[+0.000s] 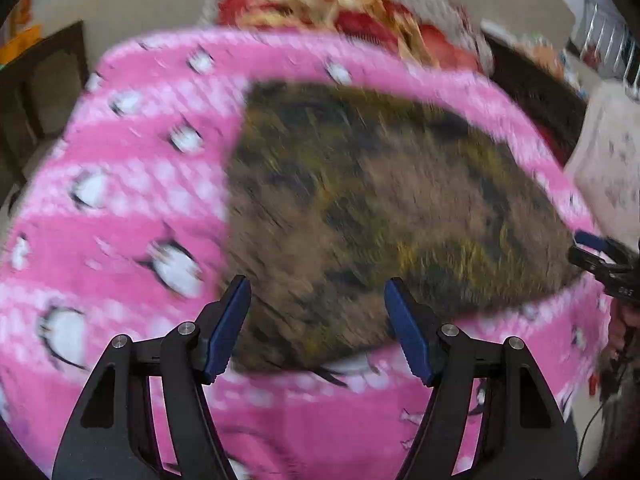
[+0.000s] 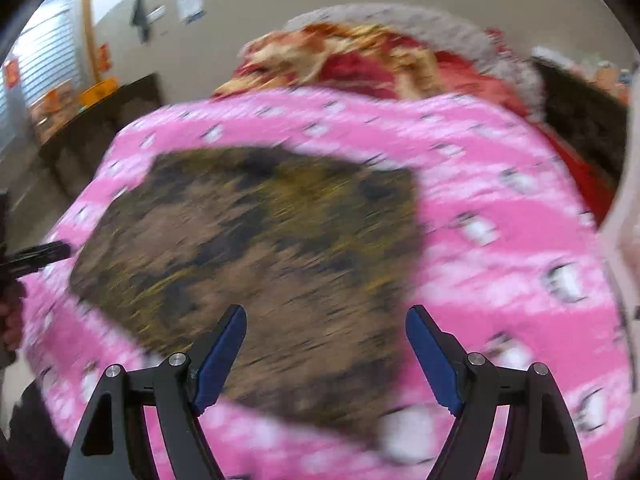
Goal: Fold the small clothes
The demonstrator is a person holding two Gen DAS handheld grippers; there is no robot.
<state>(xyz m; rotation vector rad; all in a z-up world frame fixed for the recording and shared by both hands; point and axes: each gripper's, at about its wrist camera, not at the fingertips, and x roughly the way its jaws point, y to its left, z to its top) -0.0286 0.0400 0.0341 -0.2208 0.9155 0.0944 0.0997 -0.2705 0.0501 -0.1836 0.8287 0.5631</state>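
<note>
A small brown, black and yellow patterned garment lies flat on a pink blanket with white cartoon figures. It also shows in the right wrist view. My left gripper is open and empty, hovering over the garment's near edge. My right gripper is open and empty above the garment's near right part. The right gripper shows at the right edge of the left wrist view; the left gripper shows at the left edge of the right wrist view. Both views are motion-blurred.
A red and yellow floral blanket is heaped behind the pink blanket, with a grey fuzzy cover over it. Dark furniture stands at the left, and white fabric hangs at the right.
</note>
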